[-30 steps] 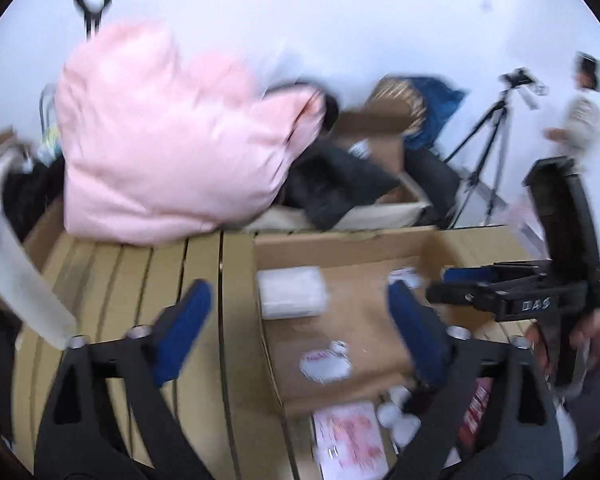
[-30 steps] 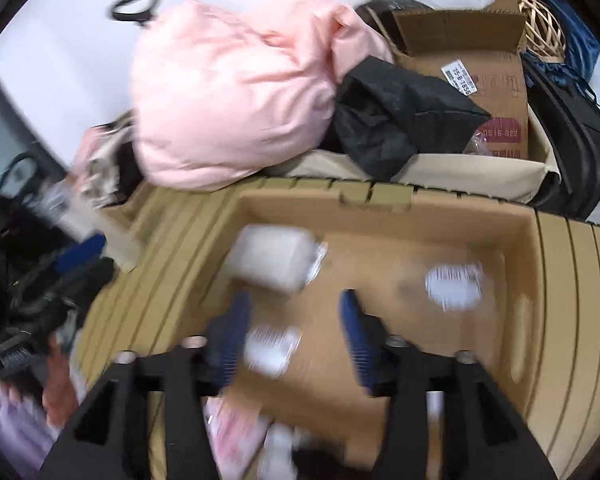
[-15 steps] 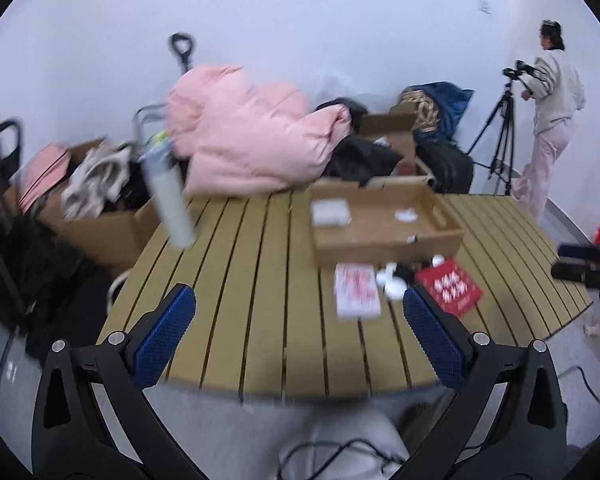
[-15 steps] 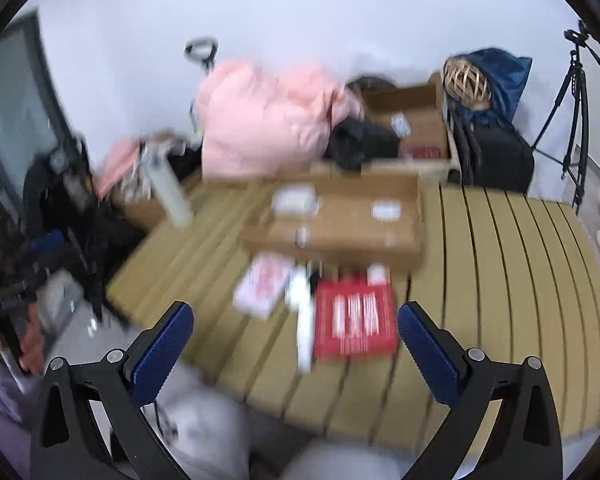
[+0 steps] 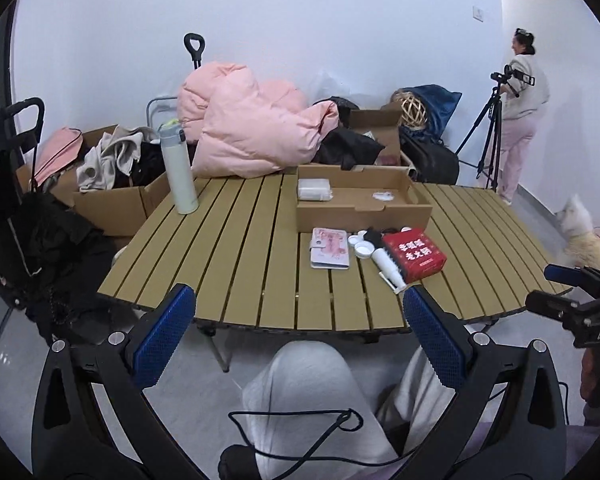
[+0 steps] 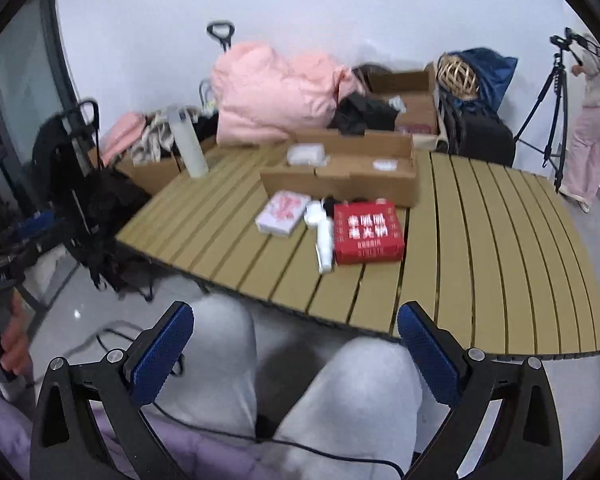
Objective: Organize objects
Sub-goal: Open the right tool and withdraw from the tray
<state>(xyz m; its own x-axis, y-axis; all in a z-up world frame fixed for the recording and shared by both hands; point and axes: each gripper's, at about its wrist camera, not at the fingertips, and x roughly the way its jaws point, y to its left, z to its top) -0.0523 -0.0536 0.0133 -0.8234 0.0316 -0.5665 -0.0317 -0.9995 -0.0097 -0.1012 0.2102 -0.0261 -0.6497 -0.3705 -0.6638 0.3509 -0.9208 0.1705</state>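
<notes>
Now both your tools sit back from the table (image 5: pixel 236 248), over your knees, where a second ago they hung above the cardboard tray (image 5: pixel 362 210). Your left tool (image 5: pixel 298 336) and right tool (image 6: pixel 294 346) have just been opening; both stand wide apart, nothing between them. Ahead of them lie the red box (image 5: pixel 414 254), pink booklet (image 5: pixel 330 248) and white tube (image 5: pixel 388 268). The right view is blurred; small white pieces beside the tube stay unclear.

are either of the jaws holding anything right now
Nothing is held: the left gripper and right gripper both stand open and empty, short of the table.
</notes>
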